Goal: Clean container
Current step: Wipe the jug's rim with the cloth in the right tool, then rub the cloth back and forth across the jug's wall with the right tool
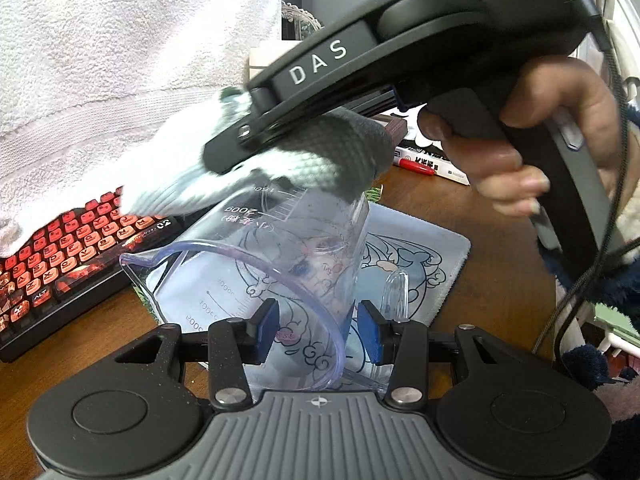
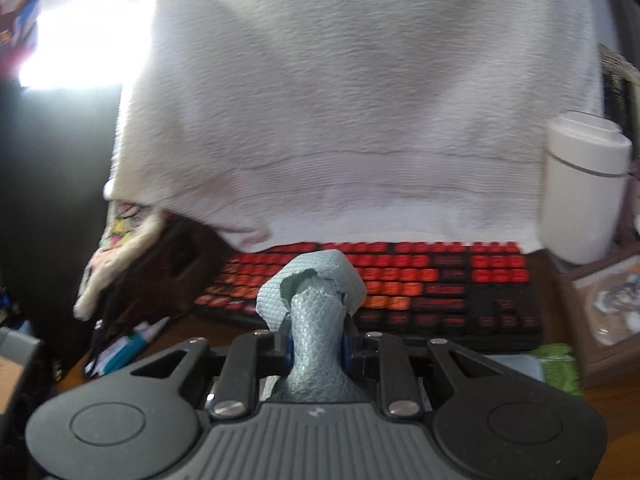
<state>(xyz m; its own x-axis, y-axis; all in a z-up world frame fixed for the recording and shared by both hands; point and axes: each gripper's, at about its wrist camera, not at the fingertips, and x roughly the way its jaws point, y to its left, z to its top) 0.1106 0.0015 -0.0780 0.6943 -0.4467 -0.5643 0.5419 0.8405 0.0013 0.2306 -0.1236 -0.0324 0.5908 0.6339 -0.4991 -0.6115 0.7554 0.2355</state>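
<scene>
While one clear plastic measuring jug (image 1: 280,264) is held tilted on its side above the desk, its rim and pour spout face the left wrist camera. Printed graduation marks run along its wall and appear inverted. Its base points away toward the right gripper (image 1: 224,152).

The left gripper (image 1: 318,330) has one blue pad inside the jug's rim and one outside; the wall passes between them, but whether the jaws are clamped on it cannot be determined. A clear handle (image 1: 394,292) is visible beside the outer pad.

One grey-blue textured cleaning cloth (image 2: 316,304) is clenched between the jaws of the right gripper (image 2: 316,344). In the left wrist view, this cloth (image 1: 320,152) lies against the jug's upturned base and outer wall.

Below the jug lies one illustrated pale-blue mouse mat (image 1: 420,264) on the brown wooden desk (image 1: 492,280). One black keyboard with red-orange keys (image 2: 440,288) is located behind. One large white towel (image 2: 340,100) hangs above the keyboard. One white cylindrical container (image 2: 580,188) stands to the right. One red marker pen (image 1: 416,166) lies on a book.
</scene>
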